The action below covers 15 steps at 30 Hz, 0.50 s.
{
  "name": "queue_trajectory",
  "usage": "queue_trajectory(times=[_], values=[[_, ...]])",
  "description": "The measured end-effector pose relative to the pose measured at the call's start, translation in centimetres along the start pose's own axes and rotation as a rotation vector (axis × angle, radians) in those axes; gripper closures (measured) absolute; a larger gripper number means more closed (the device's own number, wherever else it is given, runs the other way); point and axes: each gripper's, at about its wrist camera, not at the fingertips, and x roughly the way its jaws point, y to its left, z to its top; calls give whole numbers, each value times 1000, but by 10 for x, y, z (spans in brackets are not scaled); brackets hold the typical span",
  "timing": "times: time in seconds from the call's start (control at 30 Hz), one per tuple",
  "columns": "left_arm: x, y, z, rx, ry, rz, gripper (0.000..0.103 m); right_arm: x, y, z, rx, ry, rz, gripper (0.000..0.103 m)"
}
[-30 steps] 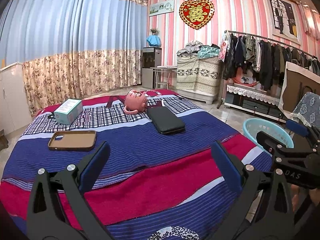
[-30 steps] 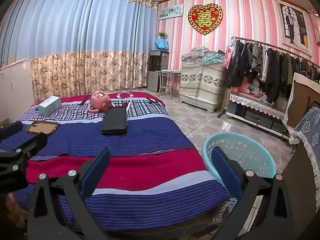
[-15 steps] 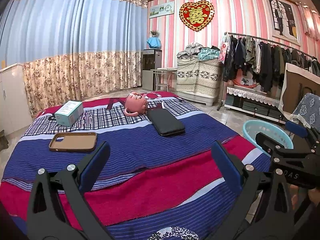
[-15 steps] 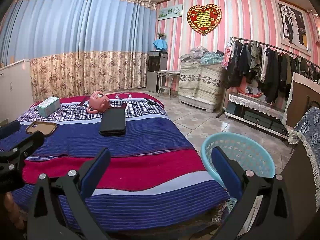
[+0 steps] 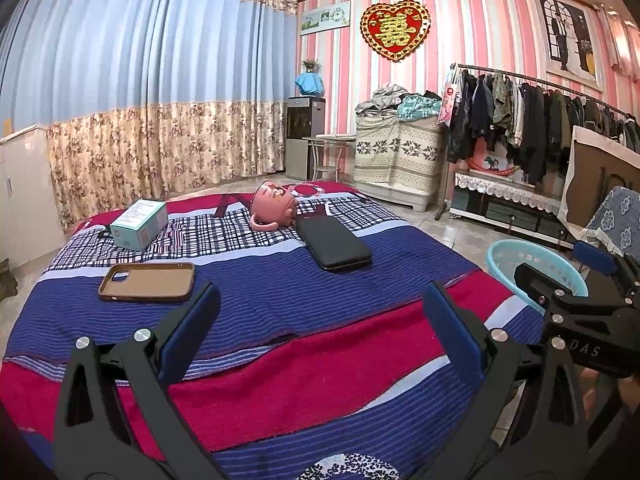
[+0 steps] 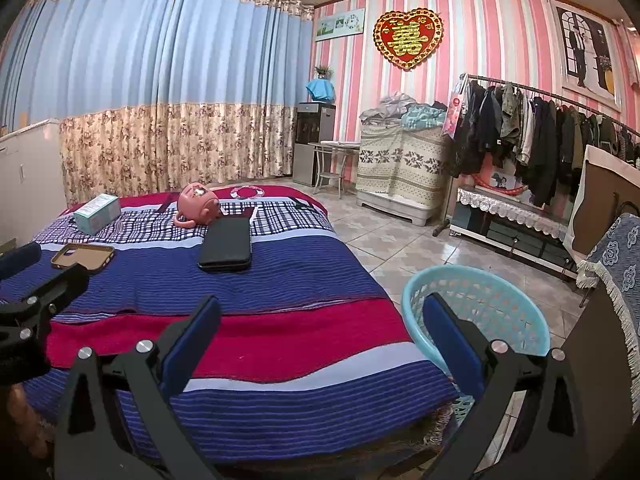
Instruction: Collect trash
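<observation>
Left gripper (image 5: 320,316) level, fingers spread wide, nothing between the blue pads (image 5: 188,330); right gripper (image 6: 320,330) likewise wide apart and empty; each shows at the edge of the other's view, side by side, close together.

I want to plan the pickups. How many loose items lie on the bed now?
4. A small box at the far left, a pink mug tipped over at the far middle, a black case just in front of the mug, and a brown phone case nearest, left. Nothing seems hidden.
</observation>
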Motion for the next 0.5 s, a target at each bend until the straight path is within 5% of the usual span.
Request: queue_trajectory(times=[0.5], values=[[0,2,1,-2,-2,4,5,1,0,0,0,1,0,5]])
